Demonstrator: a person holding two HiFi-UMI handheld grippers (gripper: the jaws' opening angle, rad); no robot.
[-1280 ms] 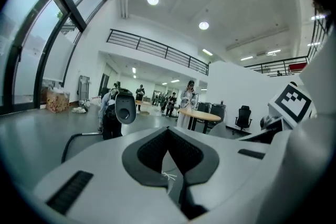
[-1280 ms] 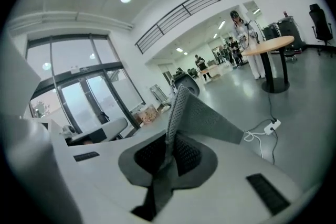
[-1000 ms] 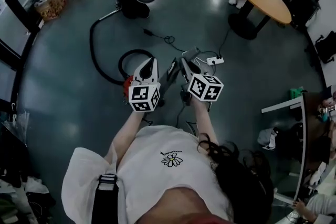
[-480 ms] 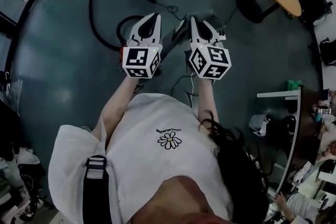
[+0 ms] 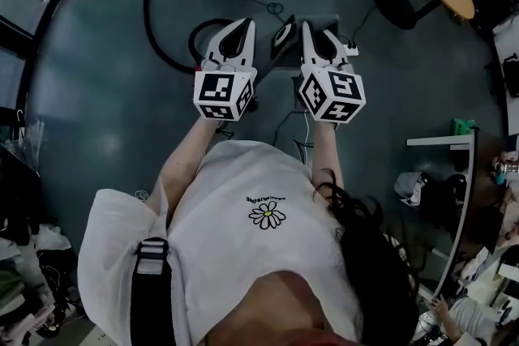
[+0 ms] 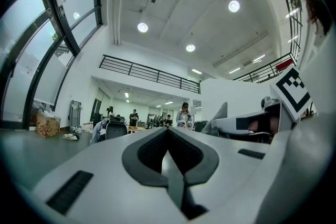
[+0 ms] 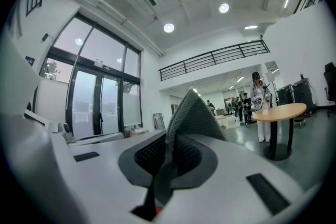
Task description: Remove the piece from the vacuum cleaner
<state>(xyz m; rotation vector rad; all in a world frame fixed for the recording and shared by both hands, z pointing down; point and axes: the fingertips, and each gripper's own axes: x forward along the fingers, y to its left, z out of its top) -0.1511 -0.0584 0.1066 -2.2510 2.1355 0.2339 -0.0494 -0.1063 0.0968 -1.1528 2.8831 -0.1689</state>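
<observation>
The vacuum cleaner (image 5: 284,36) was found lying on the floor. Only a dark part of it was seen in the head view, with its black hose (image 5: 154,20) looped out to the left of it. No loose piece could be picked out on or beside it and none was held, so the removal was judged not to be shown as done. Which piece was meant could not be told. The left gripper (image 5: 241,27) and the right gripper (image 5: 307,26) were held side by side well above the vacuum cleaner, one over each flank of it, and were pointed out across the room rather than down at it. The jaws of each were seen pressed together, with nothing pinched between them. Most of the vacuum cleaner's body was covered by the two grippers and their marker cubes. It was not taken in by either gripper view, where only ceiling, windows and a far round table (image 7: 281,109) were shown. A white power strip (image 5: 350,51) was made out just right of the vacuum cleaner, partly hidden.
</observation>
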